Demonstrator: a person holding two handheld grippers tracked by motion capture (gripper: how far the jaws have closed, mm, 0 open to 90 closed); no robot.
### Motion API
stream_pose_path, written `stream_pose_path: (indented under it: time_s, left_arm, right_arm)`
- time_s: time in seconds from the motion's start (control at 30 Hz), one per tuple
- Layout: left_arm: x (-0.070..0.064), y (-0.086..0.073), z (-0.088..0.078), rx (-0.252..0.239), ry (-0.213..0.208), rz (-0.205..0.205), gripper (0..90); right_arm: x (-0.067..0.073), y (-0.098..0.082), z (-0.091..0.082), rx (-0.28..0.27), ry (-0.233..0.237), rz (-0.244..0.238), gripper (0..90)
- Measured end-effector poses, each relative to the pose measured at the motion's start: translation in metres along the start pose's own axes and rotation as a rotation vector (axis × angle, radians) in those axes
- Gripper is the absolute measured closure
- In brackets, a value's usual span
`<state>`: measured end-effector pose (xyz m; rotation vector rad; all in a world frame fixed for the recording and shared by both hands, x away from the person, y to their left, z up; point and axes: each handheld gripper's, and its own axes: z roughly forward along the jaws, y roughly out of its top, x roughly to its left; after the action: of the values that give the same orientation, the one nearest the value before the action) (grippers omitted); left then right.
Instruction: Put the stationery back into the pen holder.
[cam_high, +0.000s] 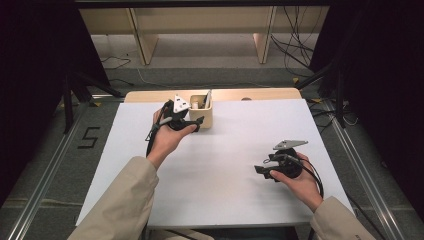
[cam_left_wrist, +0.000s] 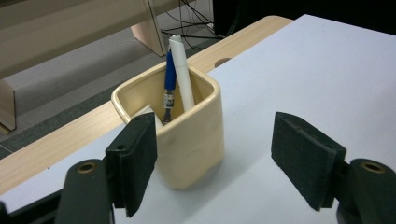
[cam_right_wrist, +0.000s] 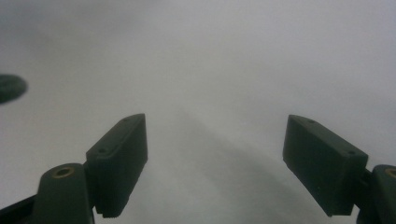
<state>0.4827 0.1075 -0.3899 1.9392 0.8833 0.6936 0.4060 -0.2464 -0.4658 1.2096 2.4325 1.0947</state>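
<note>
The left claw (cam_left_wrist: 215, 168) stood released just before the cream pen cup (cam_left_wrist: 187, 135), apparently after dropping a pen in. The right claw (cam_right_wrist: 215, 172) hung released over bare desk (cam_right_wrist: 233, 70). Next, probably withdrawing.

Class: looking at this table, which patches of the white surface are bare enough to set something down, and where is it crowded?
Bare: the white table between the two grippers, and its right far corner beyond the right gripper. Crowded: the far edge, where the left gripper stands open beside the cream cup holding a blue pen and white marker.

Upright cream pen cup (cam_left_wrist: 189, 135), pens (cam_left_wrist: 170, 81) inside
</note>
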Motion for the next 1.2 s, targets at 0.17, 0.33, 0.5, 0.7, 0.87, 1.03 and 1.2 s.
stream_pose_path:
  time_s: [0.17, 0.33, 0.5, 0.7, 0.87, 1.03, 1.2]
  left_arm:
    - [-0.009, -0.007, -0.01, 0.009, -0.034, 0.001, 29.0]
    - [-0.02, -0.02, -0.017, 0.025, -0.063, 0.011, 28.2]
    - [-0.029, -0.034, -0.026, 0.04, -0.088, 0.033, 27.4]
    - [-0.033, -0.054, -0.038, 0.062, -0.097, 0.049, 26.6]
    - [-0.033, -0.076, -0.048, 0.092, -0.122, 0.047, 23.6]
    - [-0.035, -0.1, -0.06, 0.105, -0.122, 0.021, 21.8]
    - [-0.035, -0.115, -0.068, 0.108, -0.114, -0.003, 19.8]
  right_arm:
    - [0.0, 0.0, 0.0, -0.001, 0.003, 0.001, 22.5]
    - [0.001, 0.0, -0.001, -0.002, 0.006, 0.002, 22.3]
    - [0.001, 0.0, -0.001, -0.005, 0.01, 0.003, 22.3]
    - [0.002, -0.002, -0.002, -0.002, 0.012, 0.005, 22.1]
    - [0.001, -0.004, -0.004, -0.004, 0.014, 0.007, 22.1]
    - [0.001, -0.006, -0.005, -0.003, 0.015, 0.006, 22.0]
    - [0.002, -0.007, -0.005, 0.0, 0.018, 0.002, 21.9]
